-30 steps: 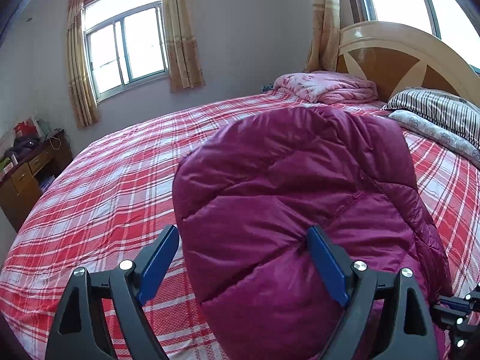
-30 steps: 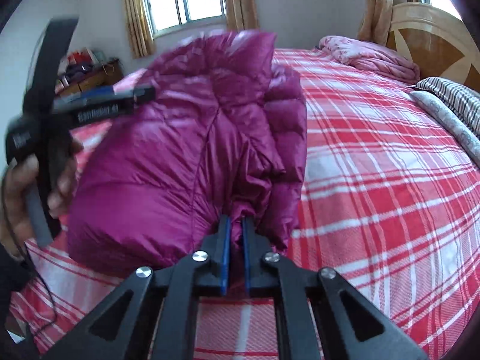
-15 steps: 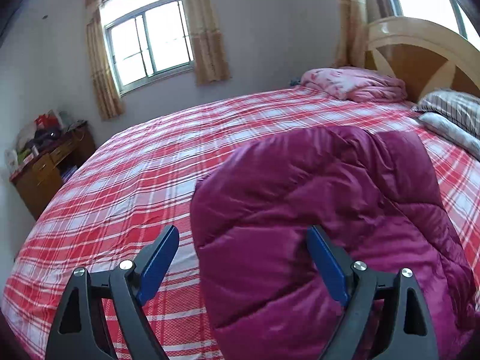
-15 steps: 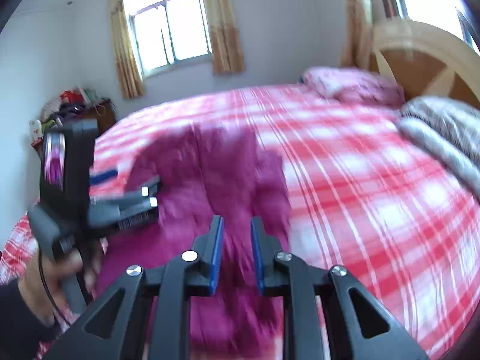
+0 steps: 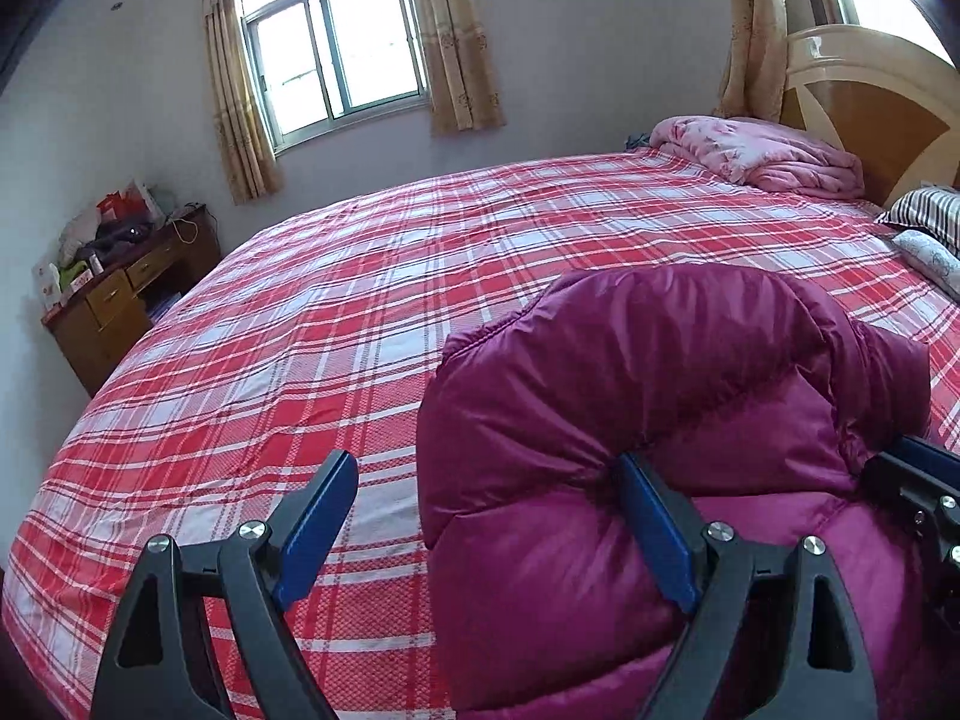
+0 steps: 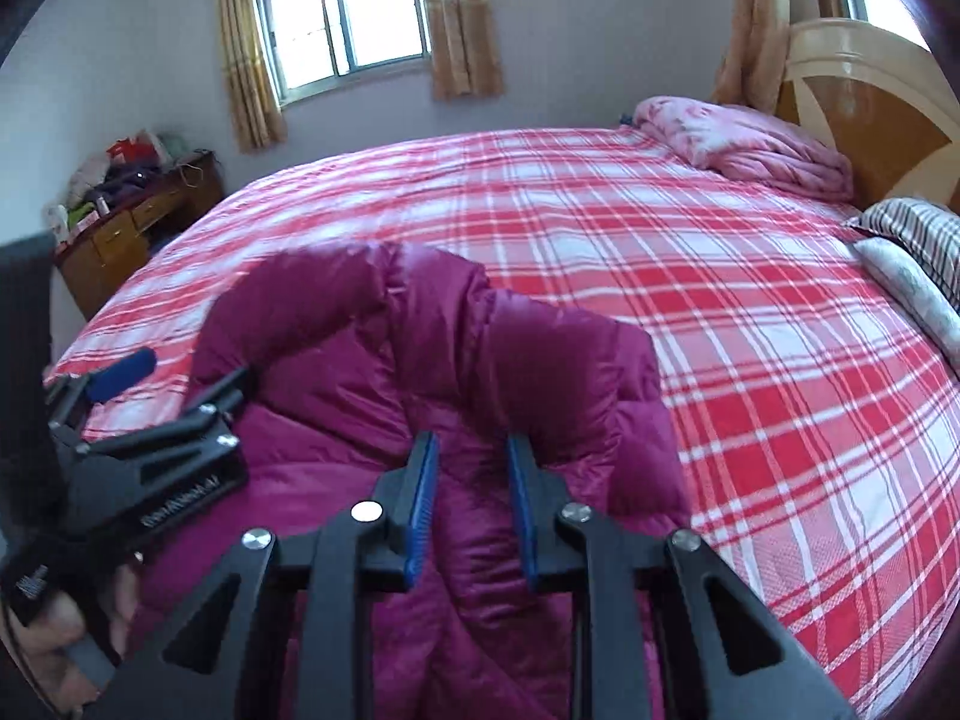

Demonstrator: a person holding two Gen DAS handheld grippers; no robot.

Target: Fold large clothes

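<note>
So the puffy magenta down jacket (image 5: 660, 420) is folded into a fat bundle on the near part of the red plaid bed (image 5: 360, 312). The left gripper (image 5: 486, 516) is spread wide with its right finger pressed against the jacket's near side but not pinching anything, while the right gripper (image 6: 471, 480), just beside the jacket, has just let go, jaws slightly parted and clamping nothing. Beyond the jacket there's a folded pink quilt (image 5: 762, 150) by the wooden headboard (image 5: 870, 114), and a cluttered wooden desk (image 5: 126, 300) under the curtained window (image 5: 336, 54).
</note>
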